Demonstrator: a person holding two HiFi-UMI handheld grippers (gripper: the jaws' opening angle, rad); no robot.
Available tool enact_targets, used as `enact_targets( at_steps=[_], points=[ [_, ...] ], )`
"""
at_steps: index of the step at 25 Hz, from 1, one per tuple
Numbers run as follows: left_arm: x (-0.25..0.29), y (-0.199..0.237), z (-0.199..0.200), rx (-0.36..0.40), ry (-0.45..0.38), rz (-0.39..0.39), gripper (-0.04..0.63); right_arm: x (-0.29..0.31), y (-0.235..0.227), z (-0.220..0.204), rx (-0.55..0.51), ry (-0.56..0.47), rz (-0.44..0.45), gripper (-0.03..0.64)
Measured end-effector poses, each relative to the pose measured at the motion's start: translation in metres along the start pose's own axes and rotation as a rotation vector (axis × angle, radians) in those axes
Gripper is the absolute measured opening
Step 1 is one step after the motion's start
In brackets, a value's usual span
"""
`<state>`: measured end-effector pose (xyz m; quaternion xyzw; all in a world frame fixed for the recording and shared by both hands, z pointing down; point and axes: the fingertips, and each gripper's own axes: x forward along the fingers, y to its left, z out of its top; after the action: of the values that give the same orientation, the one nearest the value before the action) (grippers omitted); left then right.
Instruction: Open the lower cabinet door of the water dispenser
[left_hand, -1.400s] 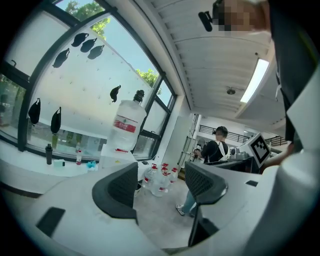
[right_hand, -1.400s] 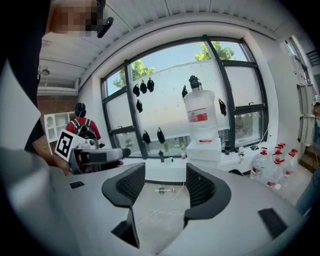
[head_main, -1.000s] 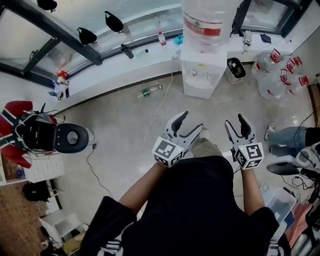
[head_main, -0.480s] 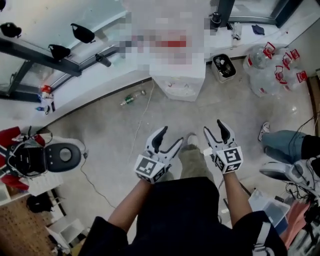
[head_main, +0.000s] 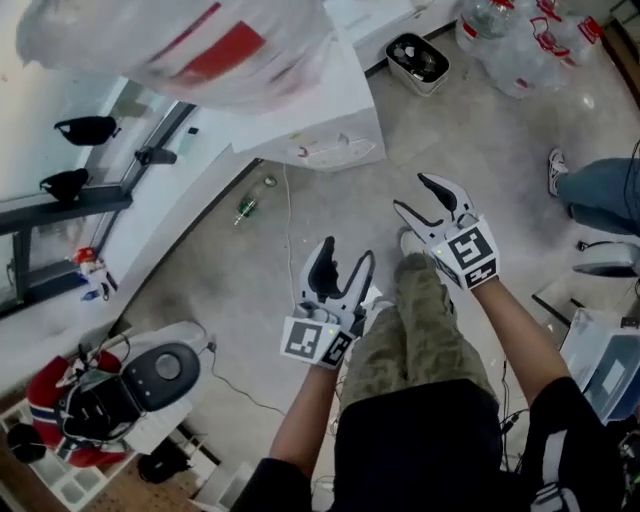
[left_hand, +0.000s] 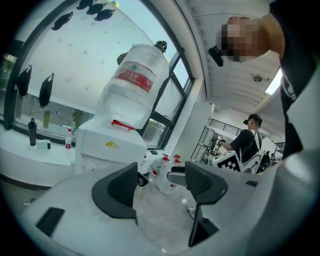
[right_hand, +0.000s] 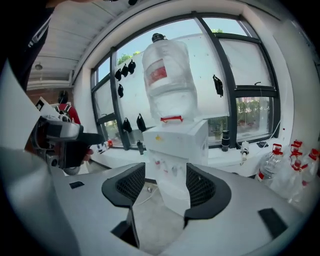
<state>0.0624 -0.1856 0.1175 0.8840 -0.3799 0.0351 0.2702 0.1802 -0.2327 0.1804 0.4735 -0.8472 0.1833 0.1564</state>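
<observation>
The white water dispenser (head_main: 318, 118) stands at the top of the head view with a big clear bottle (head_main: 190, 45) on it. In the right gripper view the dispenser (right_hand: 176, 142) faces me; its lower cabinet door (right_hand: 172, 192) looks shut and shows between the jaws, still some way off. My right gripper (head_main: 420, 198) is open and empty, held over the floor short of the dispenser. My left gripper (head_main: 342, 262) is lower and nearer my body, also open and empty. From the left gripper view the dispenser (left_hand: 107, 145) is off to the left.
A green bottle (head_main: 247, 207) and a cable (head_main: 290, 235) lie on the floor left of the dispenser. A small bin (head_main: 417, 58) and several empty water jugs (head_main: 520, 40) stand to its right. Another person's leg (head_main: 600, 195) is at the far right. A round machine (head_main: 150, 375) sits at lower left.
The head view has come closer to the dispenser and swung round, so it now lies at the upper left. The right gripper has risen ahead of the left; both remain open.
</observation>
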Motion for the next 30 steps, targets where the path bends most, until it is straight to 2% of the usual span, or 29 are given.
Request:
enact_targets(
  at_steps=[6, 11, 15, 19, 25, 28, 30],
  points=[
    [0.021, 0.043, -0.085, 0.089, 0.03, 0.002, 0.275, 0.043, -0.006, -0.088, 0.04, -0.007, -0.029, 0.225],
    [0.046, 0.085, -0.148, 0.091, 0.046, -0.004, 0.275, 0.086, -0.026, -0.149, 0.08, -0.029, -0.067, 0.227],
    [0.072, 0.11, -0.191, 0.112, 0.06, -0.027, 0.275, 0.115, -0.047, -0.185, 0.087, -0.044, -0.079, 0.227],
    [0.101, 0.134, -0.23, 0.18, 0.06, -0.052, 0.275, 0.148, -0.071, -0.215, 0.092, -0.053, -0.089, 0.227],
    [0.144, 0.186, -0.284, 0.156, 0.03, -0.044, 0.275, 0.2, -0.105, -0.269, 0.117, -0.078, -0.113, 0.23],
    [0.169, 0.208, -0.314, 0.17, -0.002, -0.044, 0.276, 0.218, -0.117, -0.294, 0.102, -0.103, -0.107, 0.23],
    [0.184, 0.222, -0.338, 0.188, -0.007, -0.054, 0.276, 0.225, -0.125, -0.31, 0.128, -0.127, -0.106, 0.23]
  ],
)
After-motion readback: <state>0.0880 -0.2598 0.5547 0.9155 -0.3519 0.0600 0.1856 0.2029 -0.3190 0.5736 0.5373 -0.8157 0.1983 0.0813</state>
